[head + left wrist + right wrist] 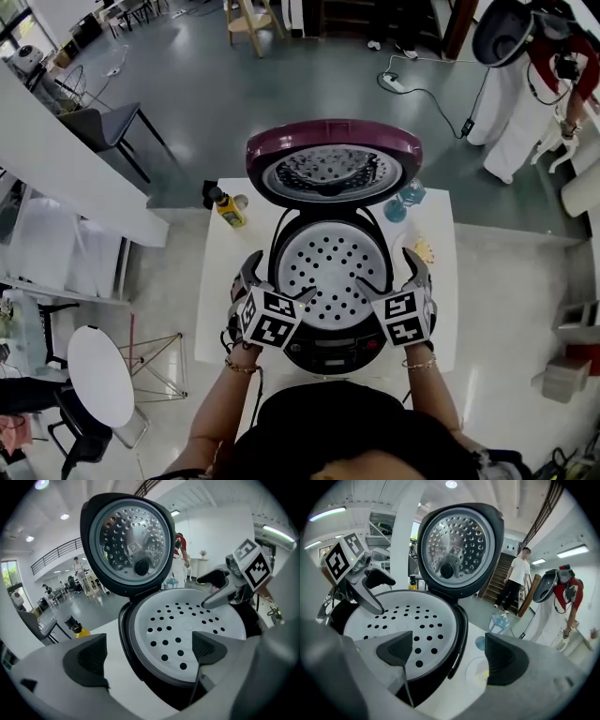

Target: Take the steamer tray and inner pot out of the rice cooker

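The rice cooker (330,281) stands on a white table (225,291) with its maroon lid (334,161) raised at the back. A white perforated steamer tray (330,274) fills its mouth and hides the inner pot beneath. My left gripper (278,281) is open, its jaws straddling the cooker's left rim, one over the tray (187,620) and one outside. My right gripper (387,274) is open the same way over the right rim, with one jaw above the tray (393,620). Neither holds anything.
A yellow bottle (228,208) stands at the table's back left and a blue water bottle (405,199) at the back right. A small yellow item (424,249) lies right of the cooker. A person (553,84) stands far right. A chair (103,127) sits far left.
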{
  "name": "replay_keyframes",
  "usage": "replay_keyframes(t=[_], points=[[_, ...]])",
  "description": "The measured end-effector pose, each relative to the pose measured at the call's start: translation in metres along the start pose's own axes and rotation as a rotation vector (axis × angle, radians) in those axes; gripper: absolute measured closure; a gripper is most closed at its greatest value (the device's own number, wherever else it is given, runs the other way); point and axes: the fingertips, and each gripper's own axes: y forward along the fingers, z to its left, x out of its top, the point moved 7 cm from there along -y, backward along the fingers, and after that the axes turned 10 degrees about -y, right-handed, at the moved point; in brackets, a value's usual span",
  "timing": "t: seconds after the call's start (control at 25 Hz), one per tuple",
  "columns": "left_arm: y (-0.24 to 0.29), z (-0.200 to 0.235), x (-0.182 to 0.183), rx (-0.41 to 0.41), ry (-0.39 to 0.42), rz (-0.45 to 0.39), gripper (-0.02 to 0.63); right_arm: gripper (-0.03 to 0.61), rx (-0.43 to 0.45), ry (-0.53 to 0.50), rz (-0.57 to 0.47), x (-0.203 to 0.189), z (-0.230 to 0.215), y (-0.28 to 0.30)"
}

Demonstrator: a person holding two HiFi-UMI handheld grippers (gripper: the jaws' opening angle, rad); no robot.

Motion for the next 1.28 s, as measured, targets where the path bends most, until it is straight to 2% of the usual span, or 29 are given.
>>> replay_keyframes(t=[0.16, 0.36, 0.6, 0.68, 0.72, 0.76, 0.84, 0.88, 1.04, 1.28], points=[[0.012, 0.003, -0.002, 0.019, 0.072, 0.112, 0.041, 0.1, 0.008, -0.083, 0.071, 0.002, 0.0, 0.011], [0.02, 0.009, 0.0, 0.057, 0.137, 0.187, 0.044, 0.107, 0.019, -0.168, 0.149, -0.001, -0.001, 0.025], [0.026, 0.012, 0.002, 0.055, 0.123, 0.202, 0.1, 0.174, 0.038, -0.175, 0.161, -0.001, -0.003, 0.028], [0.027, 0.01, 0.004, 0.061, 0.12, 0.198, 0.167, 0.276, 0.048, -0.159, 0.14, 0.0, -0.003, 0.025], [0.027, 0.009, 0.005, 0.065, 0.118, 0.193, 0.231, 0.343, 0.045, -0.149, 0.125, 0.001, -0.004, 0.024], [0.026, 0.009, 0.006, 0.07, 0.114, 0.188, 0.298, 0.368, 0.039, -0.139, 0.111, 0.002, -0.005, 0.022], [0.025, 0.01, 0.006, 0.077, 0.106, 0.181, 0.322, 0.399, 0.033, -0.119, 0.083, 0.004, -0.006, 0.02], [0.025, 0.011, 0.007, 0.076, 0.099, 0.179, 0.324, 0.438, 0.032, -0.105, 0.067, 0.006, -0.007, 0.019], [0.02, 0.014, 0.01, 0.047, 0.054, 0.164, 0.351, 0.466, 0.014, -0.033, -0.013, 0.01, -0.01, 0.011], [0.01, 0.019, 0.018, 0.009, -0.017, 0.116, 0.412, 0.5, -0.063, 0.042, -0.147, 0.014, -0.014, -0.005]])
